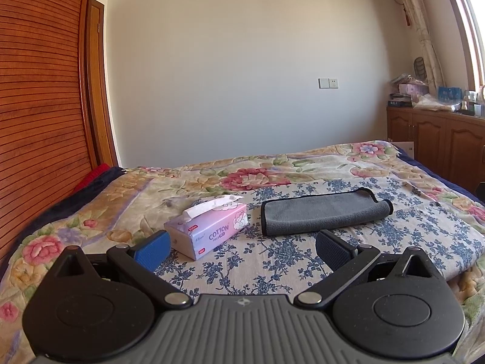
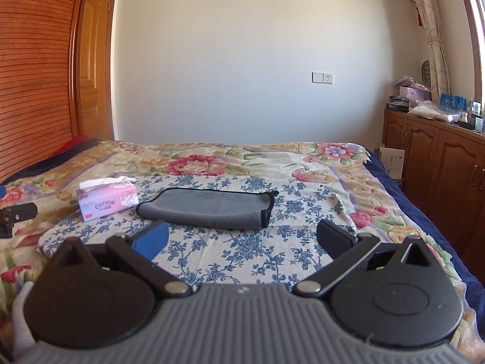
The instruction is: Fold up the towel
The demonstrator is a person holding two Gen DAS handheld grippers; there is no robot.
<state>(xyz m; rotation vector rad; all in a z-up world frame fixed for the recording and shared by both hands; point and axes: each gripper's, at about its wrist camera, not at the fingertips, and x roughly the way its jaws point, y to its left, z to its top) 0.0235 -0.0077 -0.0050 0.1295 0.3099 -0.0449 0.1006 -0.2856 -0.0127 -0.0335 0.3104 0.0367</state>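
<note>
As it lies folded, towel [image 1: 324, 210] crosswise (left-right)

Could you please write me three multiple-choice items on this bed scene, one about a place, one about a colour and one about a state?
1. Where does the tissue pack lie relative to the towel, as both cameras see it?
A. to its left
B. on top of it
C. to its right

2. What colour is the towel?
A. red with a white edge
B. grey with a dark edge
C. yellow, no edging

3. How are the left claw and right claw?
A. both shut on the towel
B. one shut on the tissue pack
C. both open, holding nothing

Answers: 1 A, the pack sits left of the towel on the blue-flowered cloth, apart from it. 2 B, the grey fabric carries a dark border. 3 C, the fingers of each stand wide apart with only bedding between them.
</note>
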